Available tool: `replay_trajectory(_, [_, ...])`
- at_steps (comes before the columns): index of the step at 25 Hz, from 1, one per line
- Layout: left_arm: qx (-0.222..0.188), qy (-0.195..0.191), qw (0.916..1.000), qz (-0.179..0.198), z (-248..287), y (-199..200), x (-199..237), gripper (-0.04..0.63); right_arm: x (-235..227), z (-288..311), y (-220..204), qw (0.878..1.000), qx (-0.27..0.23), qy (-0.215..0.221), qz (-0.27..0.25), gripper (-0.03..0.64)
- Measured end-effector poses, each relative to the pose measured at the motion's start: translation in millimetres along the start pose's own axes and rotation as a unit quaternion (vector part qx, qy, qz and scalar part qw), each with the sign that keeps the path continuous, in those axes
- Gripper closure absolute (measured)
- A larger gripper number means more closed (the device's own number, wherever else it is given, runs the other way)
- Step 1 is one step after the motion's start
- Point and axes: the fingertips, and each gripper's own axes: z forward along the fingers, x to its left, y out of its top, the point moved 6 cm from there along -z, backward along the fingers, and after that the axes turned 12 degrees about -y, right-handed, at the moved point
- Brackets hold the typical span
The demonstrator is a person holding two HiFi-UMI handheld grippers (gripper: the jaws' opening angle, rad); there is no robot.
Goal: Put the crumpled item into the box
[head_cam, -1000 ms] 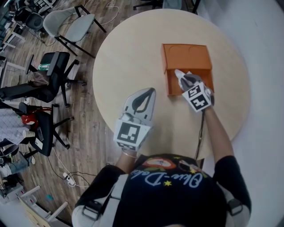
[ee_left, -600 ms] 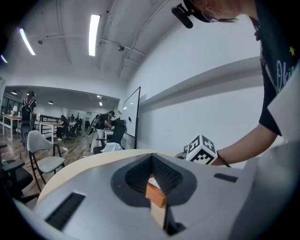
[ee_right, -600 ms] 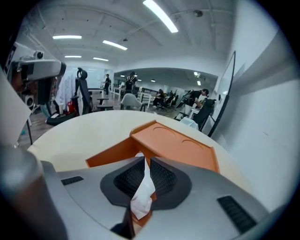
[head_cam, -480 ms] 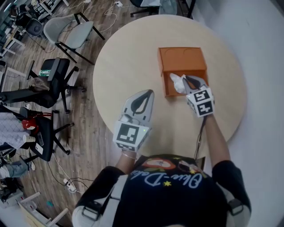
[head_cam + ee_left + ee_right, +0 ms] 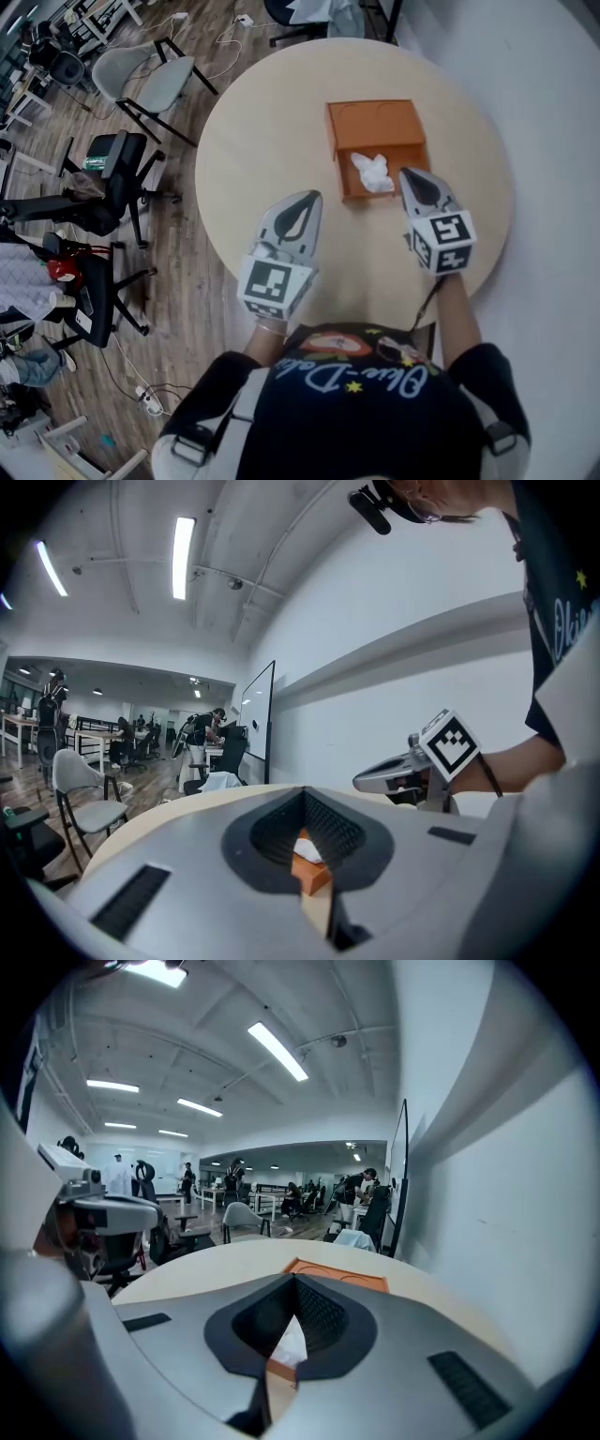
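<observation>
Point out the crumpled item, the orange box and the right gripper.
crumpled white item [image 5: 372, 172]: head view, its middle, inside the box.
orange box [image 5: 373, 123]: head view, its bare flat far panel.
right gripper [image 5: 407, 174]: head view, where its fingertips meet.

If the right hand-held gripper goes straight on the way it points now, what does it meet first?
Probably the near wall of the orange box, with the crumpled white item just behind it; depth is unclear.

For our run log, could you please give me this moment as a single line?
crumpled item: in box | right tool: shut, empty, at box's near corner | left tool: shut, empty, over table
</observation>
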Motion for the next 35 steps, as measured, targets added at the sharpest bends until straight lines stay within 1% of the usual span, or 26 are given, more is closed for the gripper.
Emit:
replay_trajectory(5, [-0.003,-0.005,1.0,0.004,-4,7,-8,0.603,-1,-32,9,0.999,-0.022,-0.012,0.031,0.617])
replay_trajectory(10, [-0.002,-0.013,0.9999,0.007,-4,9,-14,0.603,-2,-50,13,0.998,-0.043,-0.015,0.051,0.617])
replay_trajectory(20, [-0.002,-0.021,0.9997,0.011,-1,11,-18,0.603,-2,-62,17,0.998,-0.056,-0.018,0.03,0.617])
replay_trajectory(28, [-0.001,-0.01,0.9999,0.005,-6,7,-12,0.603,5,-58,19,0.998,-0.055,-0.013,0.029,0.617])
replay_trajectory(35, [-0.001,-0.012,0.9999,0.003,-5,5,-13,0.603,5,-57,19,0.998,-0.054,-0.014,0.021,0.617])
